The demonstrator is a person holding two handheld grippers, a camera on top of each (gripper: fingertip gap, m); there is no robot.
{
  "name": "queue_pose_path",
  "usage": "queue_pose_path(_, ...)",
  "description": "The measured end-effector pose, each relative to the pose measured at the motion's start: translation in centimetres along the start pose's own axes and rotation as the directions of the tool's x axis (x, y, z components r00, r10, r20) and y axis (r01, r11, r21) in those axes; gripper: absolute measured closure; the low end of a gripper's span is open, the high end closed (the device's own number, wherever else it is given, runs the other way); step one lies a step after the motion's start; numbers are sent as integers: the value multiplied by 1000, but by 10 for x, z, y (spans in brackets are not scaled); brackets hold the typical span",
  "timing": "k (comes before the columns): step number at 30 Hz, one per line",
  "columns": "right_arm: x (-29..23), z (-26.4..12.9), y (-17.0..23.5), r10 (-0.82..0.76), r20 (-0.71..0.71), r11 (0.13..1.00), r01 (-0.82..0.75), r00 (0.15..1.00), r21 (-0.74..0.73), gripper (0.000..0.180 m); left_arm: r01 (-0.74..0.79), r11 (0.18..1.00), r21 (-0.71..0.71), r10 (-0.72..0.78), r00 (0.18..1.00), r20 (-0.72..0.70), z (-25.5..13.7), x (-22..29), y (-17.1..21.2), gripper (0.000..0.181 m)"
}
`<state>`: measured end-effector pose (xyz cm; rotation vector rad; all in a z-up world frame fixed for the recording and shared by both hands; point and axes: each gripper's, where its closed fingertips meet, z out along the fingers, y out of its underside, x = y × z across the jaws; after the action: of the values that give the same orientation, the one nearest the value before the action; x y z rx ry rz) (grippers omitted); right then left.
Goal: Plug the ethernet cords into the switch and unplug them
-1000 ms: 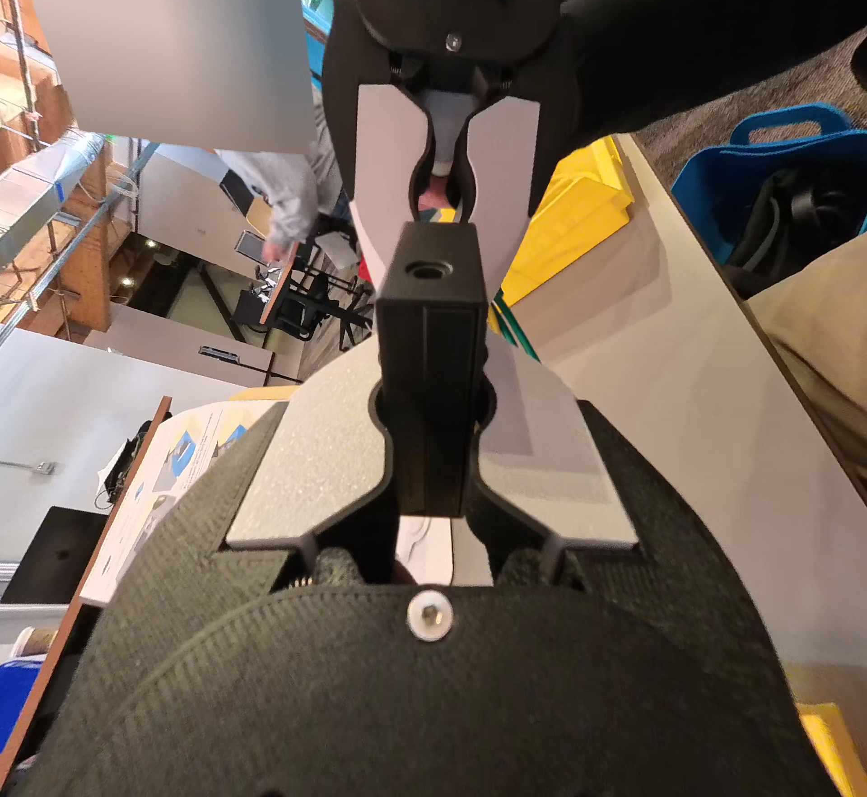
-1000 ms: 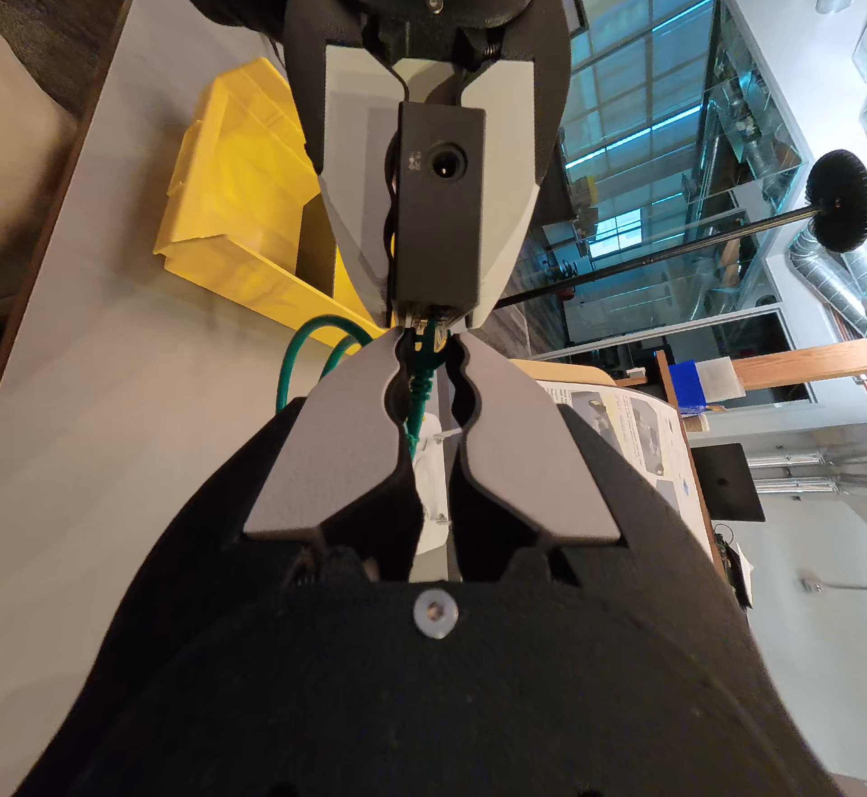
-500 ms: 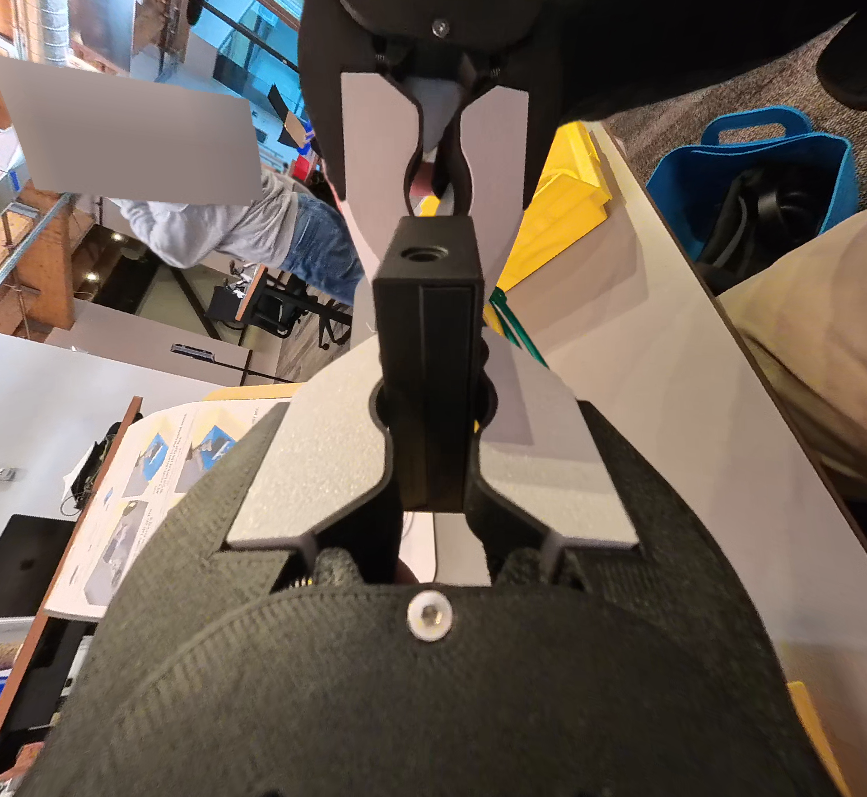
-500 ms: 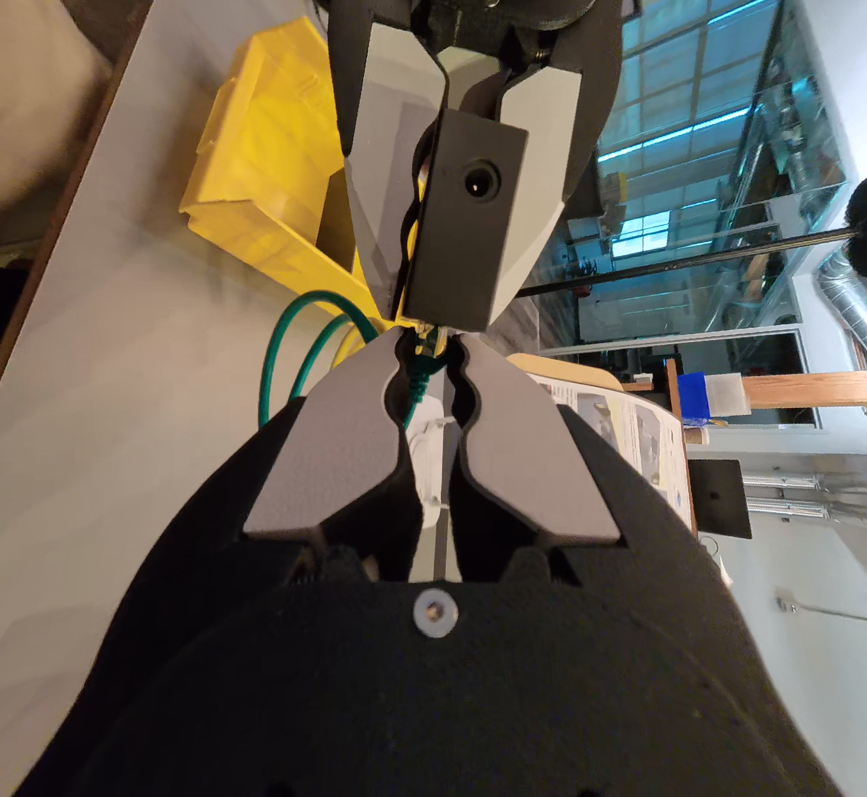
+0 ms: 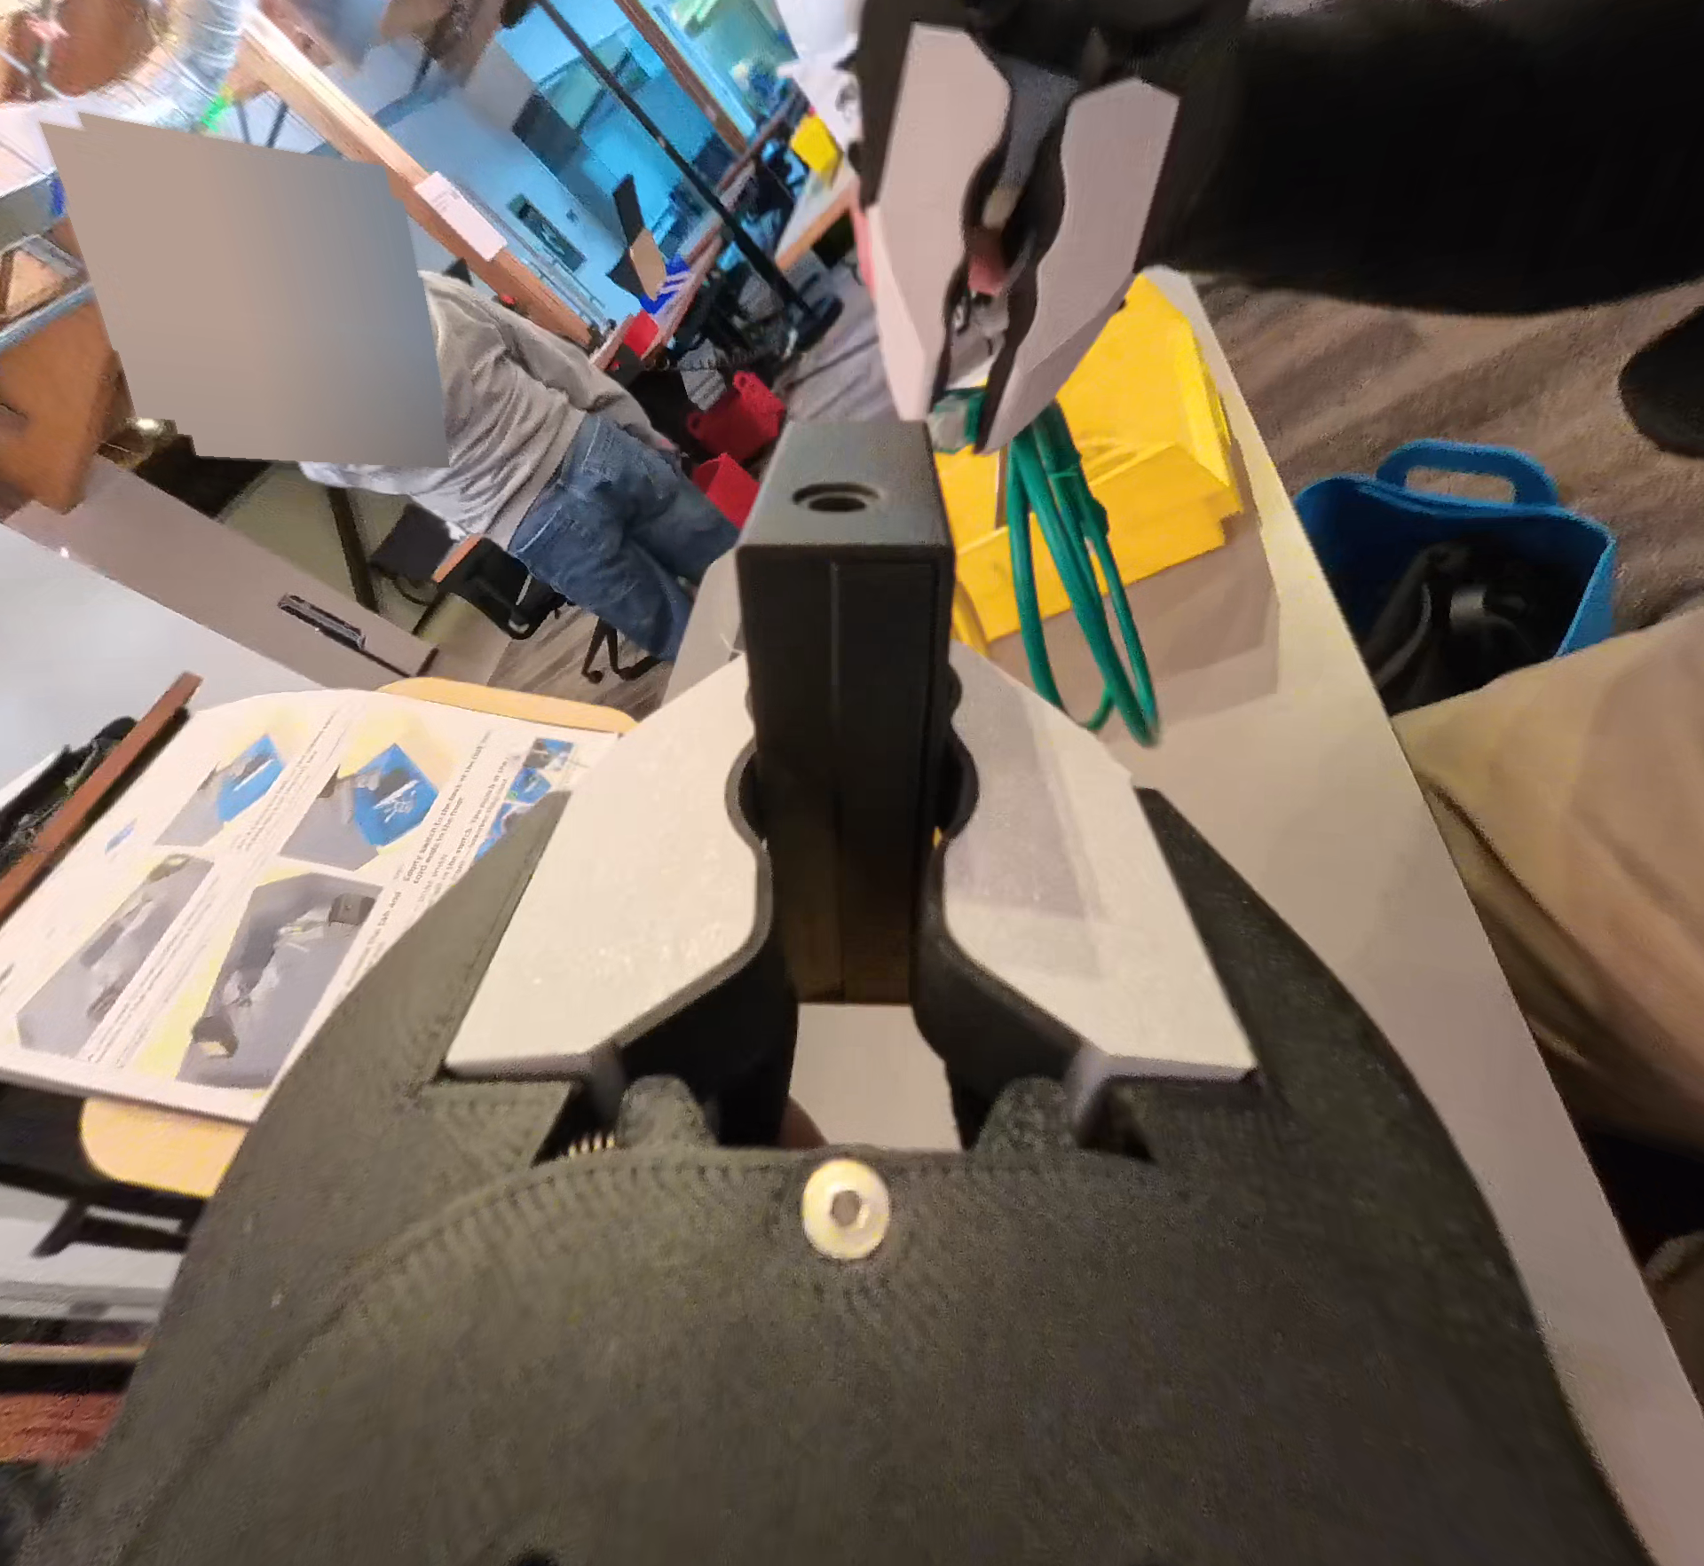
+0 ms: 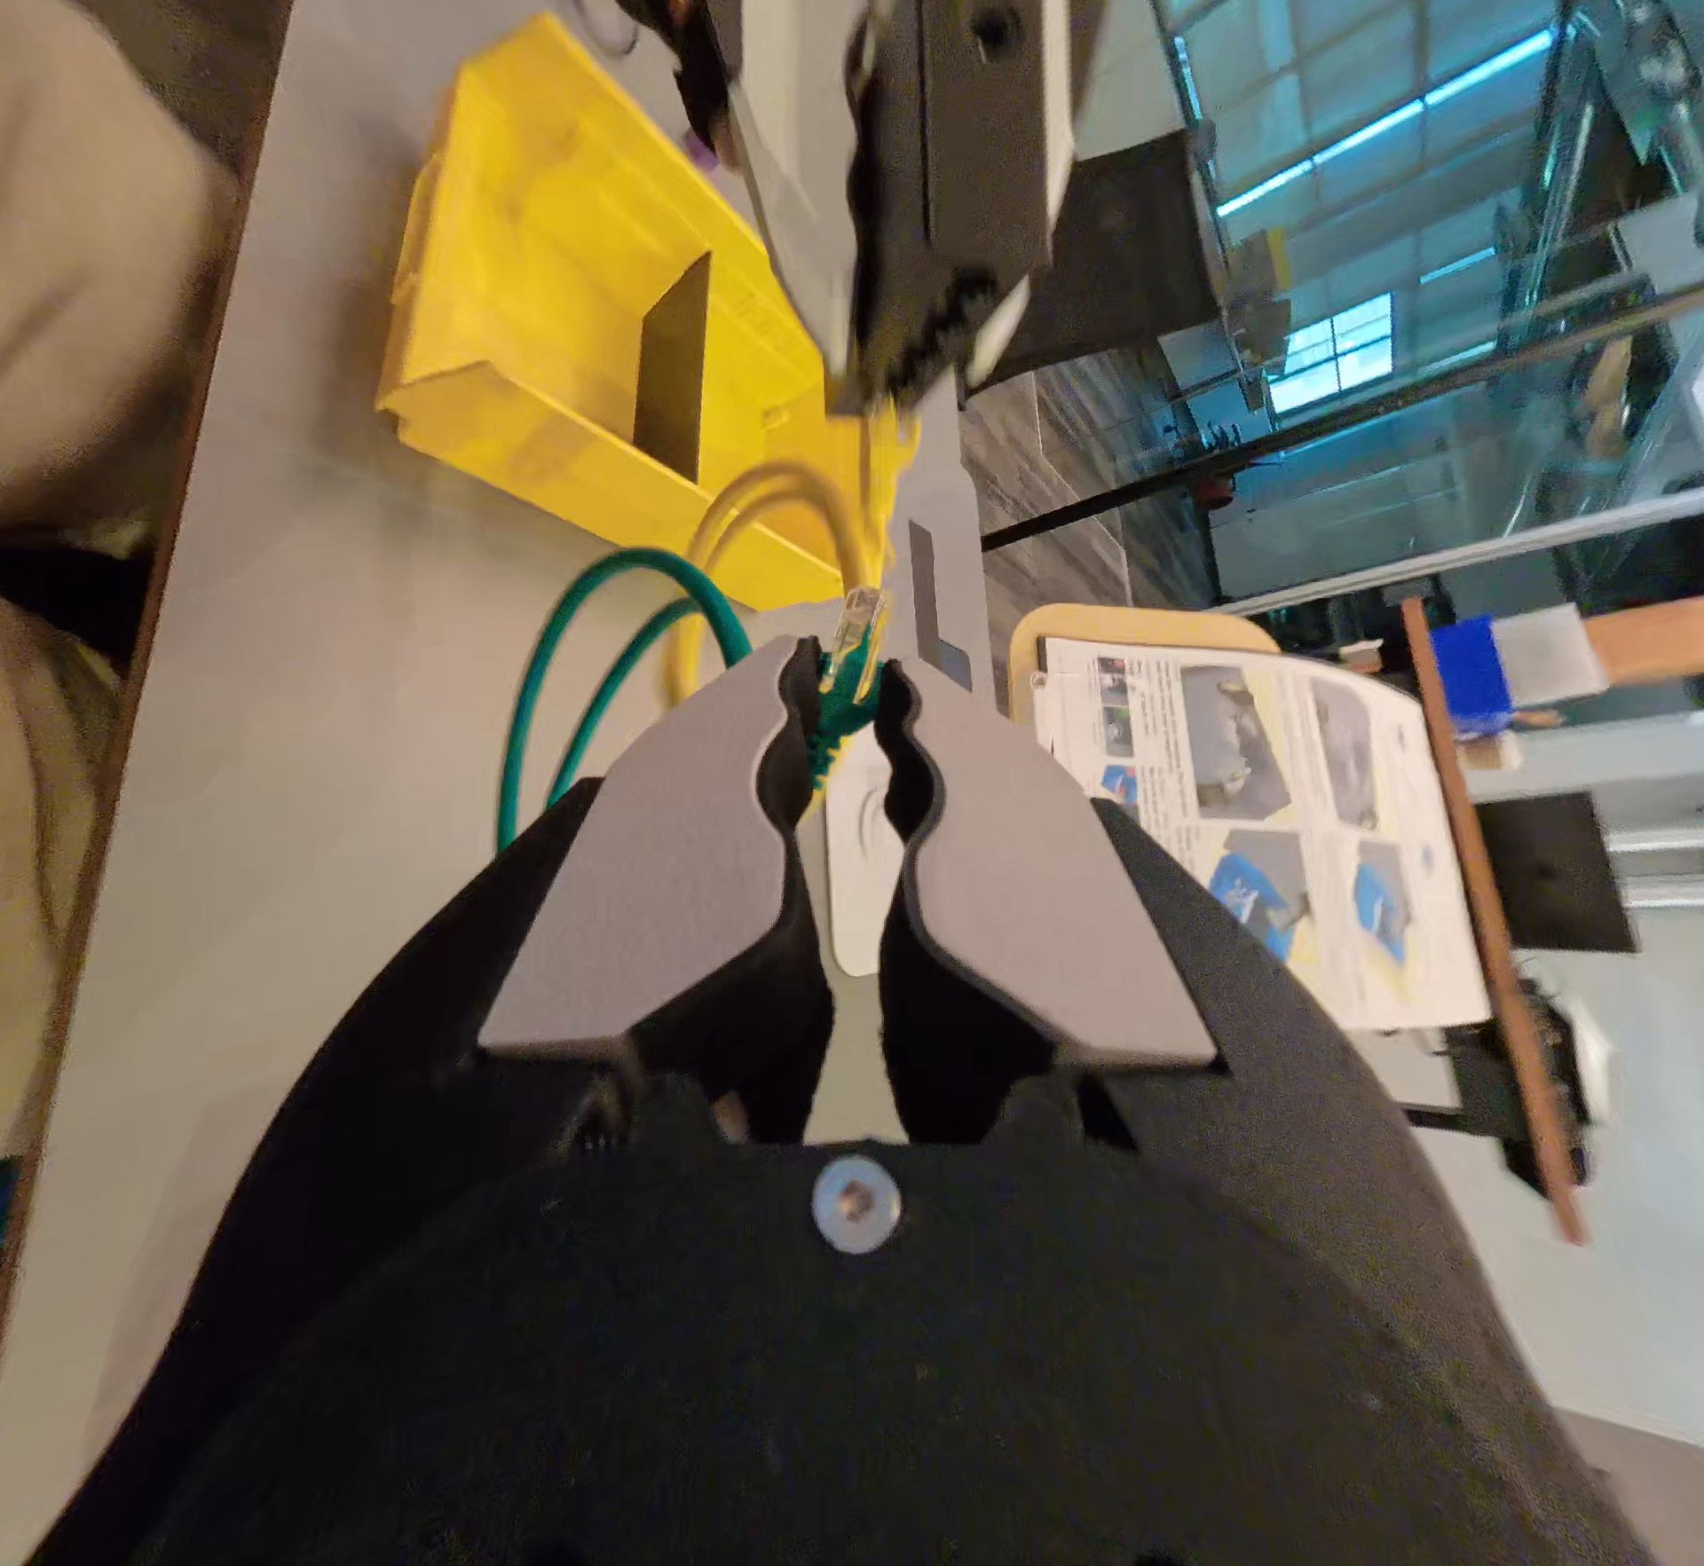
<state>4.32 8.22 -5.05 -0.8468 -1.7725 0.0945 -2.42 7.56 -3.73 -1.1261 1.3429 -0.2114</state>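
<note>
over the table (image 6: 304,692) | left tool (image 5: 844,747) clamps one switch (image 5: 844,600) — right tool (image 6: 844,683) grips one green cord (image 6: 553,692) | one yellow cord (image 6: 765,498)

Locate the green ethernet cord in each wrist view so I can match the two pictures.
Left wrist view: green ethernet cord hangs from the right gripper, upper right of centre.
Right wrist view: its plug sits between that gripper's fingertips, centre, loops trailing left.
Shared landmark: yellow bin.

Clearance around the held switch and cord

An open gap separates the switch (image 5: 844,600) from the green cord (image 6: 853,674); yellow bin (image 6: 572,323) and cord loops crowd the table (image 6: 304,692) behind.
</note>
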Motion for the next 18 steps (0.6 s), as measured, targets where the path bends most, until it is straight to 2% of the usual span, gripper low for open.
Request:
queue_pose_path(1,2,-7,2,37,0,999,-37,999,26,168,-10,1000,21,10,1000,17,-4,-4,-7,151)
queue_pose_path(3,9,-16,5,100,-28,994,-99,995,35,168,-81,997,10,80,997,5,1,3,-17,151)
queue_pose_path(5,21,-29,32,163,-100,984,-168,982,-50,168,-147,987,-71,149,988,25,6,5,-7,151)
queue_pose_path(8,36,-65,66,314,-206,945,-326,927,-28,167,-141,980,-138,145,989,23,7,2,11,151)
queue_pose_path(13,40,-131,140,521,-413,812,-583,747,-31,168,-155,976,-152,163,986,45,8,-3,15,151)
queue_pose_path(18,14,-171,215,681,-523,623,-781,513,44,167,-184,962,-204,199,979,52,6,-5,21,151)
